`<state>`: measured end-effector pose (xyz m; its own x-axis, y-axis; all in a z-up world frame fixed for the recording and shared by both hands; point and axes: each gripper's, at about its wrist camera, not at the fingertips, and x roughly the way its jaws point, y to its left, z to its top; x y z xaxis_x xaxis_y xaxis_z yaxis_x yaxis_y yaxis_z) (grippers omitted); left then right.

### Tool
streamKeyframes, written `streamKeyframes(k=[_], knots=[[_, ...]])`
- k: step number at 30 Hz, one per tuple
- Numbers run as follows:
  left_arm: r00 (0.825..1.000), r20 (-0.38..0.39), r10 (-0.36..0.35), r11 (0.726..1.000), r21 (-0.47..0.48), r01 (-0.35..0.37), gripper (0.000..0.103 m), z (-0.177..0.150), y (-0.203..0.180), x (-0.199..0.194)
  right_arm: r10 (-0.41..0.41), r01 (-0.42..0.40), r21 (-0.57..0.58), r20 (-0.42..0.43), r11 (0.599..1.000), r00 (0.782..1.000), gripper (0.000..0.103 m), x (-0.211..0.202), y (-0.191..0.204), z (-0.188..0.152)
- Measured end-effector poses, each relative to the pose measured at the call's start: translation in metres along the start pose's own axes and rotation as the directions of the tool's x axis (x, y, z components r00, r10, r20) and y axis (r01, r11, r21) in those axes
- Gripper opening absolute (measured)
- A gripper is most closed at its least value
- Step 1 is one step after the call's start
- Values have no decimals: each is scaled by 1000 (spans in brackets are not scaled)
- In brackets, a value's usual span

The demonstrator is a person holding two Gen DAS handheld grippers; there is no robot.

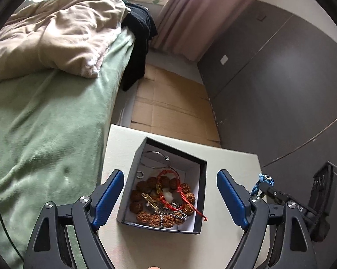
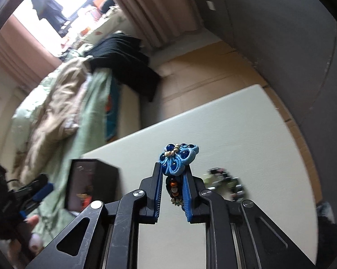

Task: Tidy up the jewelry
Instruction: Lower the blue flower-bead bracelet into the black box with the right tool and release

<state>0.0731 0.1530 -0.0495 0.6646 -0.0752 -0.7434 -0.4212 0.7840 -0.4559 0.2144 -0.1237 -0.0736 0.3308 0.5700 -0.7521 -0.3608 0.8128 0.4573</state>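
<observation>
A black box [image 1: 203,192] with a white inside sits on the white table [image 1: 121,148]. It holds brown bead bracelets [image 1: 146,187], a red cord bracelet [image 1: 171,176], silver chains and a ring. My left gripper [image 1: 169,195] is open, with its blue fingers on either side of the box, above it. My right gripper [image 2: 173,174] is shut on a blue knotted ornament [image 2: 178,157] with beads hanging below it, held above the table [image 2: 235,134]. The ornament also shows in the left wrist view [image 1: 263,180], right of the box. The box [image 2: 92,186] is at the left in the right wrist view.
A bed with a green sheet [image 1: 45,123] and a beige duvet [image 1: 54,33] lies left of the table. Cardboard [image 1: 175,103] covers the floor beyond. A grey wall [image 1: 280,78] stands at the right. A blurred pile of jewelry [image 2: 224,183] lies on the table.
</observation>
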Motion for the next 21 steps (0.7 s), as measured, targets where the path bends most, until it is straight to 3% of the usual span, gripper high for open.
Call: streamKeyframes(k=[8, 15, 16, 17, 19, 21], knots=[[999, 37, -19, 999, -25, 20, 85, 7, 12, -20, 229, -225, -82, 42, 971, 973, 18, -1, 69, -13], [998, 65, -13, 998, -61, 17, 85, 14, 31, -33, 338, -334, -78, 57, 940, 939, 20, 15, 113, -21], [997, 73, -15, 997, -77, 21, 85, 15, 35, -35, 362, -358, -73, 54, 931, 931, 31, 18, 116, -21], [997, 77, -15, 996, -86, 22, 85, 16, 37, -36, 396, -393, -68, 35, 917, 918, 57, 23, 121, -22], [996, 83, -13, 995, -100, 21, 85, 16, 41, -37, 395, -394, -61, 9, 917, 918, 91, 29, 124, -25], [997, 76, -8, 995, -94, 15, 85, 16, 40, -36, 345, -345, -51, -6, 937, 939, 95, 35, 121, -24]])
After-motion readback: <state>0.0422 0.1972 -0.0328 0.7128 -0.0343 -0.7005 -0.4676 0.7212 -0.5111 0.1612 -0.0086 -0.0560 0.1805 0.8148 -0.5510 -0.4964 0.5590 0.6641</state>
